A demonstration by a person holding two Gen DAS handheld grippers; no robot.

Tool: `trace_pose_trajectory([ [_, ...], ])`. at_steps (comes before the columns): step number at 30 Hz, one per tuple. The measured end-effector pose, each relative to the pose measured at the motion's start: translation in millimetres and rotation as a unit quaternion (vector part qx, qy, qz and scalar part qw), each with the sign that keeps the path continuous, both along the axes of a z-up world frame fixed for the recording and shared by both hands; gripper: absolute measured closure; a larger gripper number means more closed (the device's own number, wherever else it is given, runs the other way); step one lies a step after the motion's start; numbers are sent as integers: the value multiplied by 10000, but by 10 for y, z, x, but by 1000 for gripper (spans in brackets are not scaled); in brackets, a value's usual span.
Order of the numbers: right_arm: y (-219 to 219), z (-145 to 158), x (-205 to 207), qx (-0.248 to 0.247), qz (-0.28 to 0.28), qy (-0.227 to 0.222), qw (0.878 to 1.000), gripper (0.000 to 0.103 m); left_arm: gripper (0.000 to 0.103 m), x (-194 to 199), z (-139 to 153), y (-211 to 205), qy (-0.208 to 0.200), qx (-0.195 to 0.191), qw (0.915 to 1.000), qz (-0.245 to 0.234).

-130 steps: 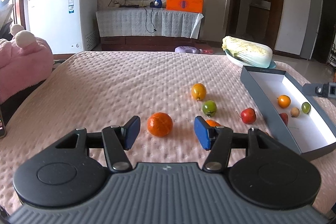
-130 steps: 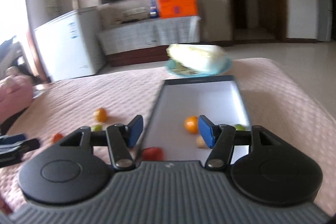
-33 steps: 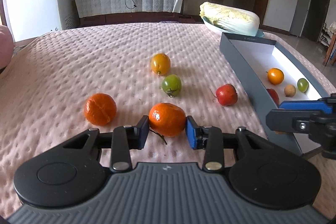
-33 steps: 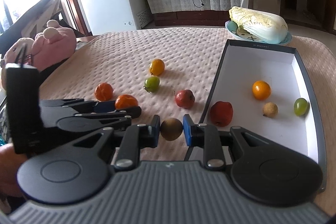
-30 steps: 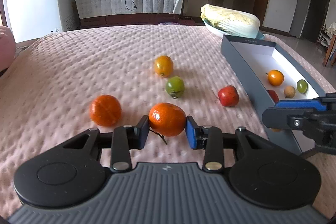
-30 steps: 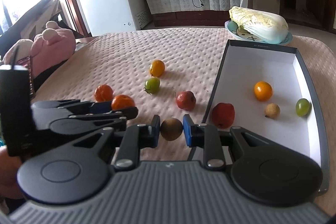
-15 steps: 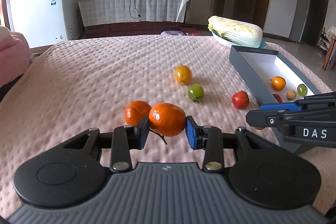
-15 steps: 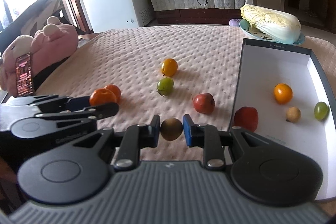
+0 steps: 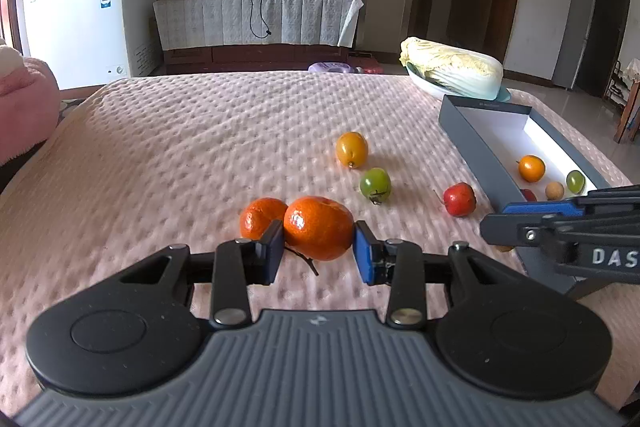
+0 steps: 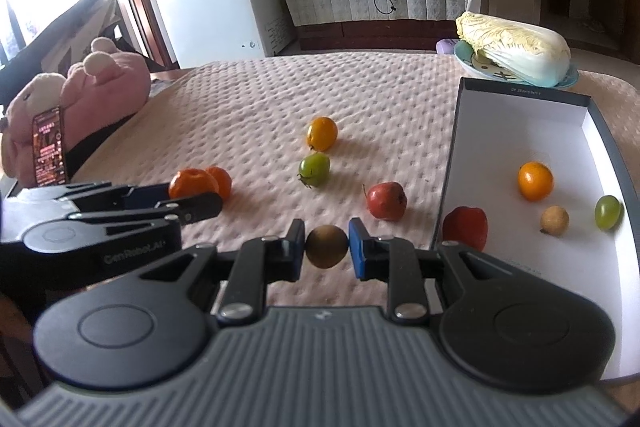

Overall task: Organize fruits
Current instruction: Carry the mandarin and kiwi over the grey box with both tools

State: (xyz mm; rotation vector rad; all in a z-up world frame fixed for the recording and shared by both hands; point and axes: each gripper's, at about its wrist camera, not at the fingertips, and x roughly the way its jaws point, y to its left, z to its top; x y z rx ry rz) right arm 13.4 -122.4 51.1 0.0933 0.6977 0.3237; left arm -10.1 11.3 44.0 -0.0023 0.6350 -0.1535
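My left gripper (image 9: 318, 245) is shut on an orange mandarin (image 9: 319, 227), held above the pink quilted table (image 9: 200, 147). A second mandarin (image 9: 258, 217) lies just behind it. My right gripper (image 10: 326, 245) is shut on a small brown round fruit (image 10: 326, 246), left of the grey box (image 10: 448, 163). Loose on the cloth lie a yellow-orange fruit (image 9: 351, 149), a green tomato (image 9: 375, 184) and a red fruit (image 9: 459, 199). In the box sit a red fruit (image 10: 466, 227), an orange one (image 10: 535, 181), a small tan one (image 10: 554, 220) and a green grape (image 10: 607, 211).
A cabbage (image 9: 452, 71) on a plate stands behind the box at the table's far right. A pink plush toy (image 10: 80, 95) with a phone (image 10: 49, 147) leaning on it sits at the left edge. A white freezer (image 9: 84, 15) and a covered sideboard stand beyond.
The left gripper has pulled back and risen a little with its mandarin, so the loose fruits sit farther off. The right gripper has kept still, its brown fruit held as before.
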Motion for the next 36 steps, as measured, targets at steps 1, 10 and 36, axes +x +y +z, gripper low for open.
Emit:
trace_pose_trajectory([
  [1, -7, 7, -8, 13, 0, -12, 10000, 77, 60, 3, -1, 0, 4, -1, 10000, 18],
  [10, -154, 74, -58, 118, -57, -112, 9999, 77, 60, -10, 36, -39, -153, -6, 9999, 6],
  [36, -1006, 120, -181, 94, -934, -152, 9955, 76, 60, 254, 379, -1247, -586, -62, 9944, -872],
])
